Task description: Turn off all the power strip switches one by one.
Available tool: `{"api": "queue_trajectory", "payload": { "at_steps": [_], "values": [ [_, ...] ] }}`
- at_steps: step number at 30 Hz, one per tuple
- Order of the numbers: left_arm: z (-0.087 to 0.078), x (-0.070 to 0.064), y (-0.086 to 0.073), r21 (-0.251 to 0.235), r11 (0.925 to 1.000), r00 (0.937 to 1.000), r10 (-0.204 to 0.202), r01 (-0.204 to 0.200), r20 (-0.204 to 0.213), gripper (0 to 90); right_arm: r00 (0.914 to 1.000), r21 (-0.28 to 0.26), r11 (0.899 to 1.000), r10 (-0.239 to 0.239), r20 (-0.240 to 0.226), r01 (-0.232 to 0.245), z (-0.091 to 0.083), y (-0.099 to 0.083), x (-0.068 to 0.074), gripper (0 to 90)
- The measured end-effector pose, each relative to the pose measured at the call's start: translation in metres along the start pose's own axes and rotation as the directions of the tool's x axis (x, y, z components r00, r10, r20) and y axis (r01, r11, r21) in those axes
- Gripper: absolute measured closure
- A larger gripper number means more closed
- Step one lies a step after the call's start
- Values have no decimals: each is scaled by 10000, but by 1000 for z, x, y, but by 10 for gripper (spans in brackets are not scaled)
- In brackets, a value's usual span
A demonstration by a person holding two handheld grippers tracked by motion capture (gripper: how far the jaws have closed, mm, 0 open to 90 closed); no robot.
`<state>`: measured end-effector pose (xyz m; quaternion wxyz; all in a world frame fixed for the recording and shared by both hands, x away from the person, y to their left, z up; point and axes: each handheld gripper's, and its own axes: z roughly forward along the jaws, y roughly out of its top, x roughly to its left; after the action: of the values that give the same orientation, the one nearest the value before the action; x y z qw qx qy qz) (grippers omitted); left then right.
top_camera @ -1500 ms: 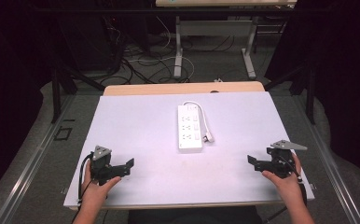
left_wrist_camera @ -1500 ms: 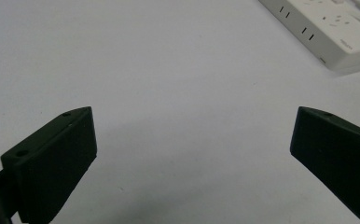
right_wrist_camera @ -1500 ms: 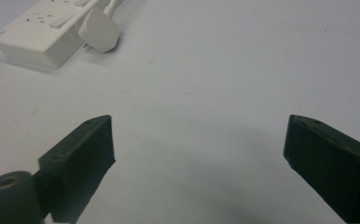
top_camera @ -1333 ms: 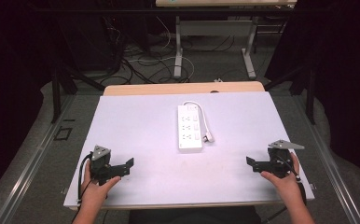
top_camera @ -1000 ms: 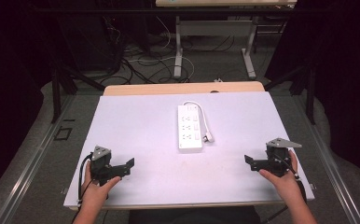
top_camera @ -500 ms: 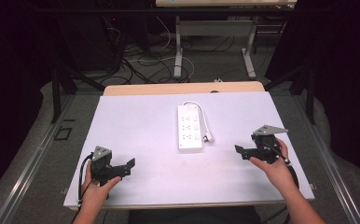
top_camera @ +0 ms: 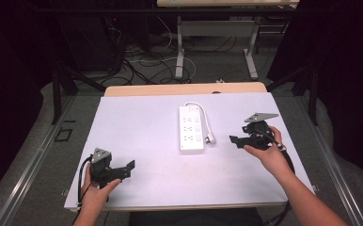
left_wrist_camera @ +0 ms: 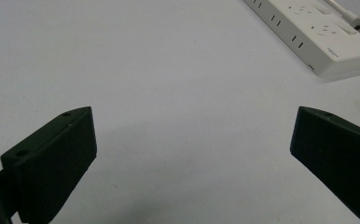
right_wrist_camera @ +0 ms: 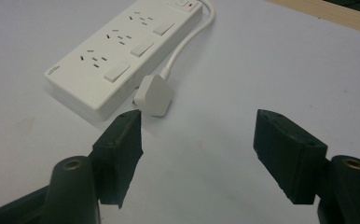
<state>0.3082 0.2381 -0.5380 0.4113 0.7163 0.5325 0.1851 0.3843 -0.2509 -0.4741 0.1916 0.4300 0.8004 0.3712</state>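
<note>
Right gripper (top_camera: 236,140) now nearer, jaws apart; power strip (top_camera: 191,128) lengthwise front-to-back, plug (right_wrist_camera: 155,96) gripperward

Left gripper (top_camera: 123,168): black body, grey 3-cornered plate behind the fingers, black cable trailing rearward.
Right gripper (top_camera: 238,140): black, same grey plate, black cable.
Fingers (right_wrist_camera: 120,140): blocky, matte black; 1 brass-ringed screw hole below each.
Forearms: bare.

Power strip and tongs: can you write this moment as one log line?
right tongs: open, near plug | left tongs: open, apart from power strip | plug: lying on table beside strip
</note>
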Motion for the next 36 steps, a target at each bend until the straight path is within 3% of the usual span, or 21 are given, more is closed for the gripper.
{"api": "queue_trajectory", "payload": {
  "at_steps": [10, 17, 25, 36],
  "values": [
    [0, 1, 1, -52, 10000, 10000, -27, 27, -2, 3, 9999, 635, 9979, -141, -98, 146, 13, 21, 0, 339],
    [-1, 2, 0, -49, 10000, 10000, -51, 51, -37, 3, 9974, 973, 9927, -718, 69, 708, 25, 44, 5, 354],
    [-1, 3, -2, 23, 10000, 10000, -83, 83, -53, 3, 9943, 1362, 9854, -1055, 166, 1023, 45, 64, 12, 358],
    [-3, 2, -5, 37, 10000, 10000, -77, 78, -44, 4, 9976, 1878, 9802, -672, 152, 632, 67, 88, 20, 375]
  ]
}}
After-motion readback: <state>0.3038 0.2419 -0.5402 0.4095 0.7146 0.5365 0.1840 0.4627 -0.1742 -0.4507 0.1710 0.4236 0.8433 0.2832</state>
